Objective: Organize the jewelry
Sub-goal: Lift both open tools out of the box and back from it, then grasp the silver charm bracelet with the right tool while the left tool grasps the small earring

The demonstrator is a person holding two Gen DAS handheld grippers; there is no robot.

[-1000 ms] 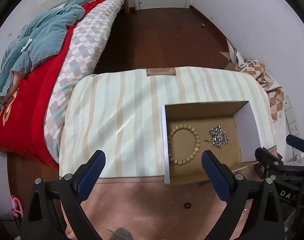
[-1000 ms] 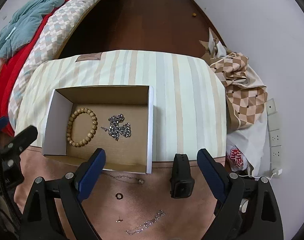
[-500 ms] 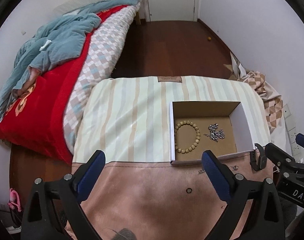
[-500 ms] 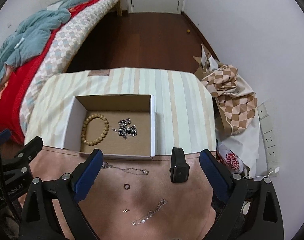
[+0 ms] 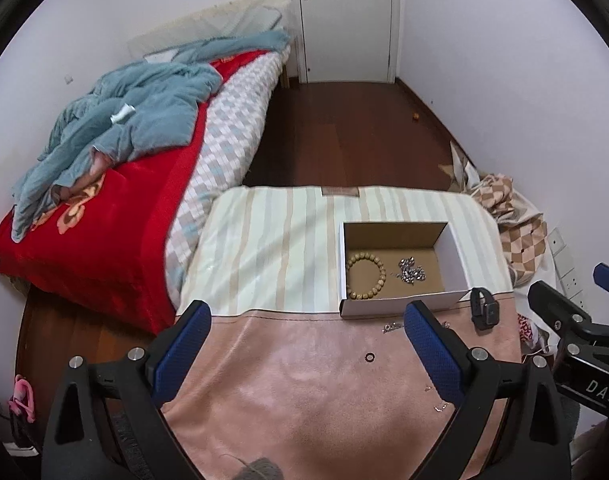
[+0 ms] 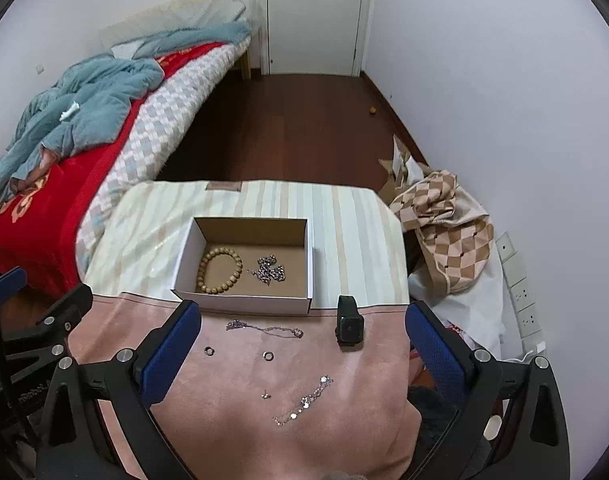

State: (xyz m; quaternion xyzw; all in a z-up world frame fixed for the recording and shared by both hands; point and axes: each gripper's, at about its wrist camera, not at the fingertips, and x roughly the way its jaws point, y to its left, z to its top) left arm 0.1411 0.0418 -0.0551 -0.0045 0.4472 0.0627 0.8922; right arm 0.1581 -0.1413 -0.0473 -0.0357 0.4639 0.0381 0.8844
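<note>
while a bed with a red blanket and a crumpled teal quilt fills the left of the room, a padded bench stands beside it, striped cream over its far half and covered by pink cloth over its near half. an open cardboard box sits on the striped part, its front wall on the seam with the pink cloth, nearer the bench's right edge in the left wrist view. inside it a wooden bead bracelet lies on the left and a bunched silver chain on the right, apart from each other. a black smartwatch lies on the pink cloth just off the box's front right corner. a thin necklace stretches along the cloth just in front of the box; nearer are two small rings, a tiny earring and a silver link bracelet. the left gripper hangs above the cloth with its blue pads spread wide and nothing between them. the right gripper hovers over the loose jewelry, its jaws opening, nothing between them.
</note>
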